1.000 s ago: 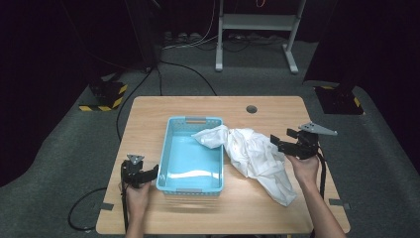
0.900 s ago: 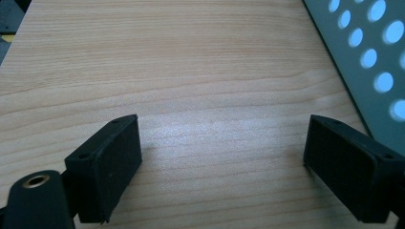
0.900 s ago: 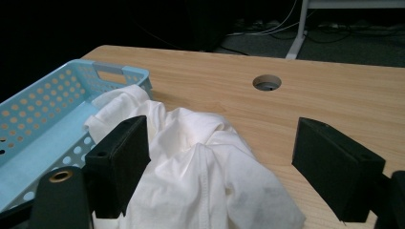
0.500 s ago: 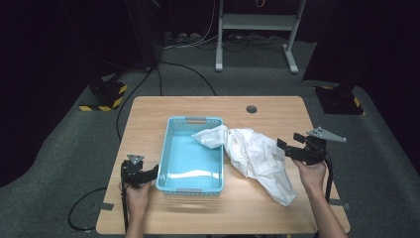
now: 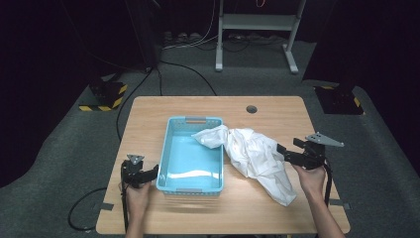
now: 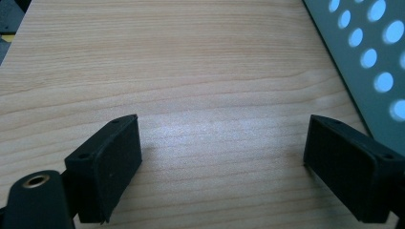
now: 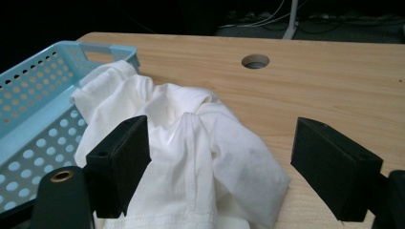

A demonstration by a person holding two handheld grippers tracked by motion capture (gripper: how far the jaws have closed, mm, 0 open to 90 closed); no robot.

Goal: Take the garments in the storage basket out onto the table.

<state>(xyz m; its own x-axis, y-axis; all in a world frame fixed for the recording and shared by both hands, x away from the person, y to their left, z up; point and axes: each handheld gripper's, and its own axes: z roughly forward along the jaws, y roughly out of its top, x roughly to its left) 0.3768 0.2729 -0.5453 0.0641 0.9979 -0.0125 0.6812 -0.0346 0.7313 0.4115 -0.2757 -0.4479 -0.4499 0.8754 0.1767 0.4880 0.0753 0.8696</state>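
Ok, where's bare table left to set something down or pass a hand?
Free: the far strip between the basket and the cable hole, the left edge beside the left gripper, and the near edge below the basket. Crowded: the white cloth drapes from the basket's right rim towards the right gripper.

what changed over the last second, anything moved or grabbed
The right gripper backed off toward the table's right edge, away from the white cloth, jaws open and empty. The cloth lies as before, part draped over the blue basket rim. The left gripper stayed open beside the basket.
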